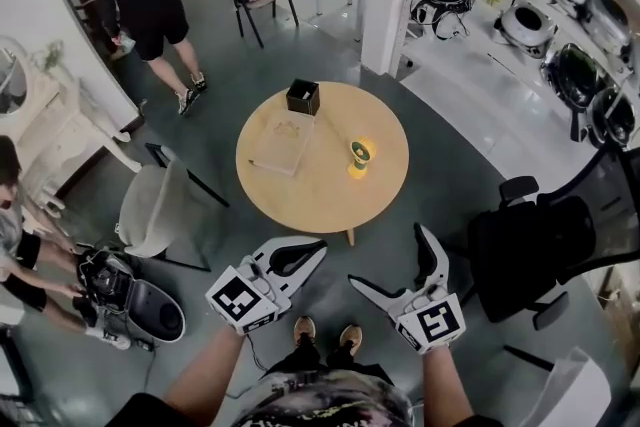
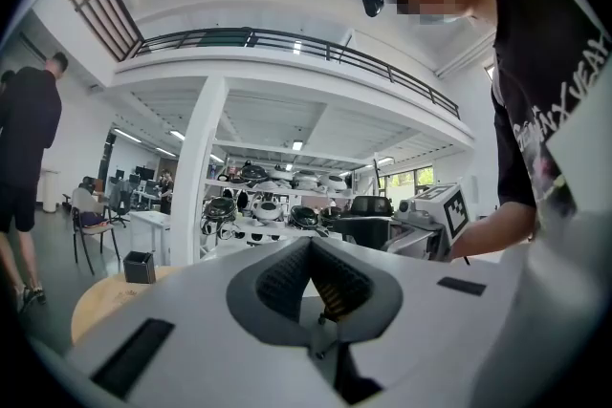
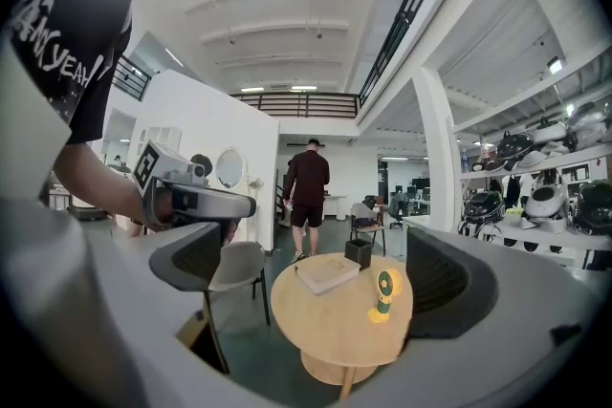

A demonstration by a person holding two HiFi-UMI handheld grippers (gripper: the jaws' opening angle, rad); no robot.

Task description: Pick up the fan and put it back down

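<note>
Fan (image 1: pixel 360 155) stands upright on the round table (image 1: pixel 300 205), well away from both grippers: left gripper (image 1: pixel 312 249) jaws together, right gripper (image 1: pixel 390 257) jaws apart, empty; fan looks light, top-heavy plastic, so I'd grab the stem.

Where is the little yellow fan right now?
In the head view, the yellow fan stands upright on the round wooden table, near its right edge, just right of the book.
</note>
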